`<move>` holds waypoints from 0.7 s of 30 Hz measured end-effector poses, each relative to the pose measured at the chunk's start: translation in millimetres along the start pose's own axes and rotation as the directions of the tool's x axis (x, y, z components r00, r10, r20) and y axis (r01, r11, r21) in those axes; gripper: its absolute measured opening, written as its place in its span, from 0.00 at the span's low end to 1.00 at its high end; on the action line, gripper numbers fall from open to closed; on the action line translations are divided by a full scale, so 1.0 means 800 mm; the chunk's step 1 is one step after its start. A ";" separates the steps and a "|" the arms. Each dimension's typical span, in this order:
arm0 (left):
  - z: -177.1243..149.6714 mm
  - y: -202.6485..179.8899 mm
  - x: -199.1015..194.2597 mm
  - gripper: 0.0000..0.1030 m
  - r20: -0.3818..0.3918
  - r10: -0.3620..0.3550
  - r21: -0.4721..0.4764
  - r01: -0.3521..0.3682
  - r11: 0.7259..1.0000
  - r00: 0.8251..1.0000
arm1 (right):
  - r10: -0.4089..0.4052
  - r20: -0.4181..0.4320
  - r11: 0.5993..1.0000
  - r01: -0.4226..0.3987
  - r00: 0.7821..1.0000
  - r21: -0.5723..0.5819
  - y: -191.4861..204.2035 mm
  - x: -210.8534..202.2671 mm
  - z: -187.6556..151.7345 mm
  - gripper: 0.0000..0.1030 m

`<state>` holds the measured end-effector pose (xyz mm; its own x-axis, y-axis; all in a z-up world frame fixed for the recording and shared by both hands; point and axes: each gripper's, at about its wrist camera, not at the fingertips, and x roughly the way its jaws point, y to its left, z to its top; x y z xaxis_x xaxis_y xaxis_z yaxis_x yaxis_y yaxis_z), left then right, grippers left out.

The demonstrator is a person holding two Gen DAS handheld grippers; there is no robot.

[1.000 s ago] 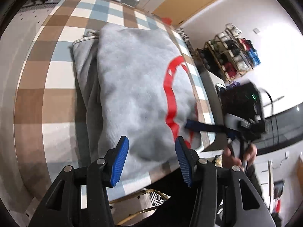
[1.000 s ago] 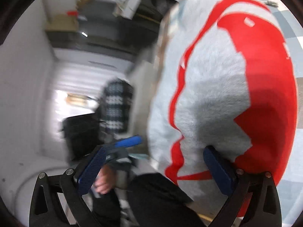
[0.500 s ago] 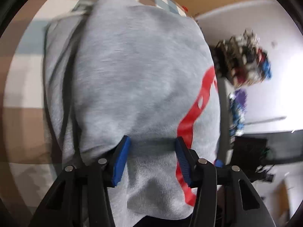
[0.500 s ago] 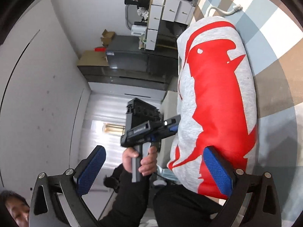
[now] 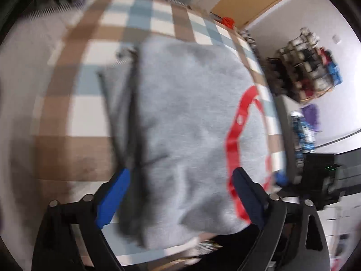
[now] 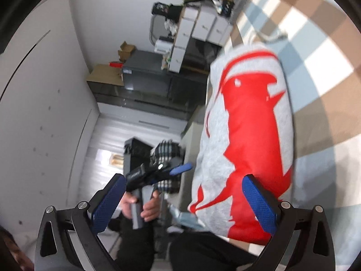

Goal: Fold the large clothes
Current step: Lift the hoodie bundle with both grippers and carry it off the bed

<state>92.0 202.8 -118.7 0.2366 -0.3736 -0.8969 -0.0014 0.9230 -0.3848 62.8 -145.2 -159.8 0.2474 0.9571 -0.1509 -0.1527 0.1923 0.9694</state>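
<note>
L wrist view: grey hoodie (image 5: 191,131) lies folded on the checked cloth (image 5: 90,94), long axis running away from the cam toward the far edge, near end hanging at the front edge. Red print (image 5: 237,131) along its right side; layered folds + dark seam on the left. L gripper (image 5: 180,194) over the near end, jaws opening, pads apart on either side of the fabric, not pressing. Shelf w/ clutter (image 5: 309,67) at right, off the table.

R wrist view: same hoodie (image 6: 248,135) seen from its side, red print up, long axis toward the white drawers (image 6: 198,29). R gripper (image 6: 183,203) released, wide apart, nothing between pads. A hand (image 6: 144,207) holds the other gripper beside the table edge; black cabinet (image 6: 146,74) behind.
</note>
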 end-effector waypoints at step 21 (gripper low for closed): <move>-0.011 0.096 0.085 0.96 -0.148 -0.222 -0.183 0.194 0.964 0.964 | -0.401 -0.275 0.915 0.395 0.874 -0.081 -0.067 0.077 0.059 1.00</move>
<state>99.4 247.3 -211.1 0.0845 -0.5788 -0.8111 -0.1334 0.8001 -0.5848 131.2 -106.5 -212.4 0.0139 0.8187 -0.5741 -0.1197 0.5714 0.8119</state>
